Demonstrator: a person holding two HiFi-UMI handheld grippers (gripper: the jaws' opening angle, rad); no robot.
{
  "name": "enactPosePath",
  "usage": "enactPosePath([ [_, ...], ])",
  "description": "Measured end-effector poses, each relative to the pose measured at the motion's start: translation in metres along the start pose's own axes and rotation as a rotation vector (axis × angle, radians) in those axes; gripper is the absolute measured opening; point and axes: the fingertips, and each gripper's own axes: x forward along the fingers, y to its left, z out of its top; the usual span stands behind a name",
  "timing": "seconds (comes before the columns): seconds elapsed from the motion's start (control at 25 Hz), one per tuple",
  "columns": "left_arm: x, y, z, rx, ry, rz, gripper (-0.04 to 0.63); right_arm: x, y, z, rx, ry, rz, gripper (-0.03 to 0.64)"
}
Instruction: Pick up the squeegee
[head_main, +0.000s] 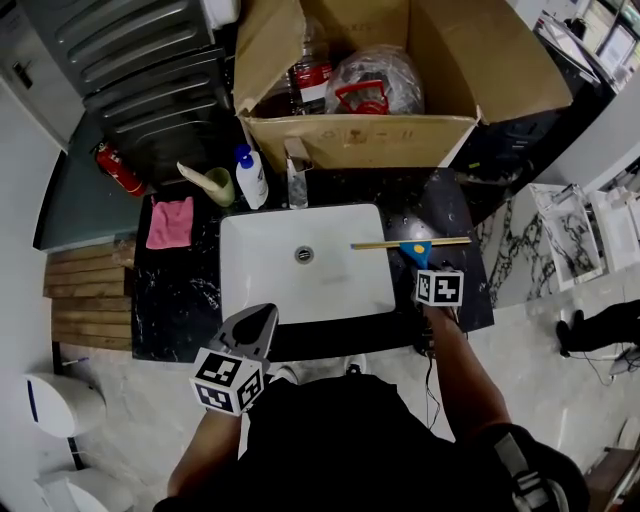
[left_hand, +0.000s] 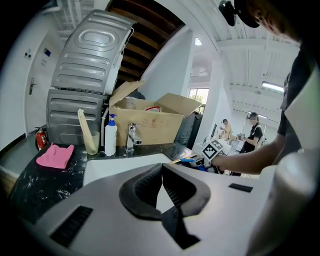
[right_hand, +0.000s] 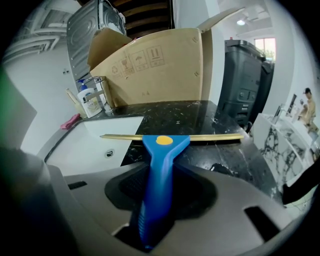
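The squeegee's (right_hand: 165, 141) handle end is buried in my right claw (right_hand: 161, 165), which is clamped on its neck. From the head view I can't tell whether the blade touches the sink (head_main: 250, 290) rim. The blade runs left to right, one end over the basin and the other over the dark desk (head_main: 180, 290), with the handle pointing back at me. My left claw (left_hand: 161, 165) is closed and empty above the sink's front edge. The basin is bare, and the cardboard box (head_main: 360, 140) stands behind it.
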Motion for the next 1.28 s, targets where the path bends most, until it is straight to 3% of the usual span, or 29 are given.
enactPosePath([
  [0.6,-0.019,0.014,-0.002,0.002,-0.020,-0.039,0.017,-0.028,0.025,0.007,0.058,-0.095,0.035,0.138],
  [1.28,-0.052,0.037,0.000,0.052,-0.036,-0.163,0.017,-0.126,0.163,0.027,0.094,-0.306,0.210,0.138],
])
